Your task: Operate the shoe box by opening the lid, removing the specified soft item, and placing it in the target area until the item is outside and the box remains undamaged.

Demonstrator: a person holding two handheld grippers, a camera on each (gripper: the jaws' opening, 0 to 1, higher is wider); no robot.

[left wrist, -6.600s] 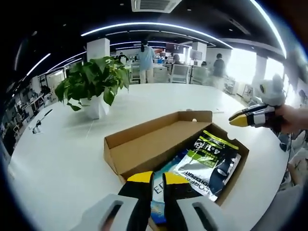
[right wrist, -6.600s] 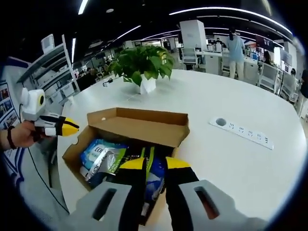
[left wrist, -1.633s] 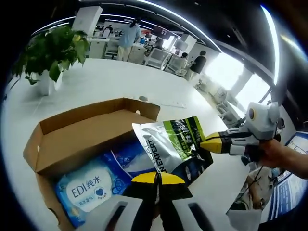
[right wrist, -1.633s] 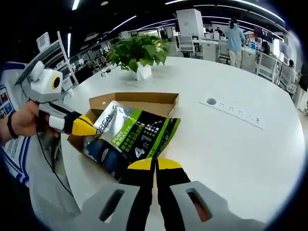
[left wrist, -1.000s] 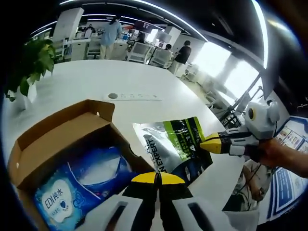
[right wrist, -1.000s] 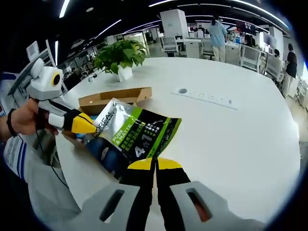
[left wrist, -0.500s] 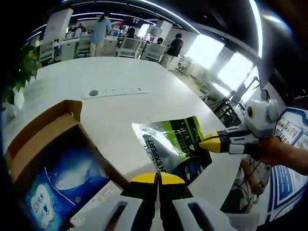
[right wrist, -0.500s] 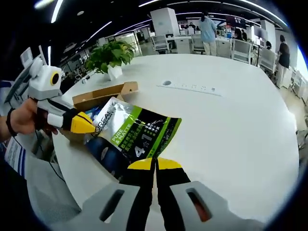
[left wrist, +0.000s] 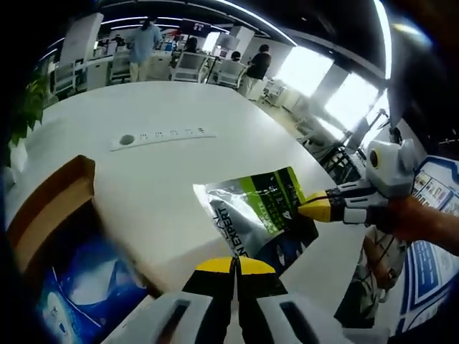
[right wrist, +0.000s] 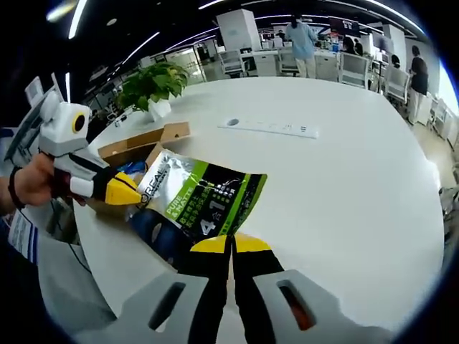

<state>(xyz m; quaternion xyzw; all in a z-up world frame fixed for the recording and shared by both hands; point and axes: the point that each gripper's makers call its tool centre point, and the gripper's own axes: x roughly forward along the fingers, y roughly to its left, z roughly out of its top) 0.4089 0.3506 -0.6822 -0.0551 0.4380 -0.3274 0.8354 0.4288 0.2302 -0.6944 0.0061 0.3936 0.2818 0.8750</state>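
Two tongs share one glossy silver-and-green pouch (left wrist: 258,218), held up in the air over the white round surface (left wrist: 158,165). In the left gripper view, the open cardboard box (left wrist: 50,208) lies far left; the left tongs (left wrist: 233,266) pinch the pouch's lower edge, and the right tongs (left wrist: 315,210), in a hand (left wrist: 419,223), nip its far corner. In the right gripper view both tongs, left (right wrist: 128,190) and right (right wrist: 231,245), are clamped on the crinkled pouch (right wrist: 204,197).
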